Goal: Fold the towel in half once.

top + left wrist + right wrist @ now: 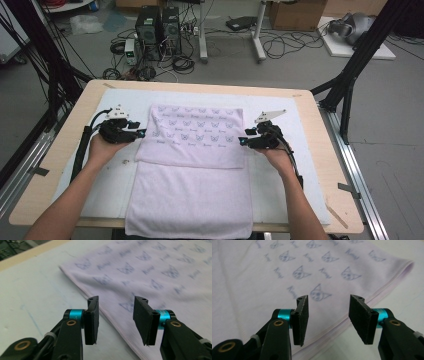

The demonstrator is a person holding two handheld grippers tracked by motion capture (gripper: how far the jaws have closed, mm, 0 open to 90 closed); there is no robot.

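Because the towel point(192, 170) is soft, light cloth with no stiffness, it will sag and drape wherever it is unsupported; take hold at its doubled side edges, where two layers give the pads something to bite. It lies flat on the white mat point(280, 107) in the middle of the table point(320, 150), its printed upper part folded over the plain lower part. The left gripper point(115, 320) stands with jaws spread, the towel's left edge running beneath the gap, nothing pinched. The right gripper point(328, 318) is likewise spread above the right edge, apart from the cloth.
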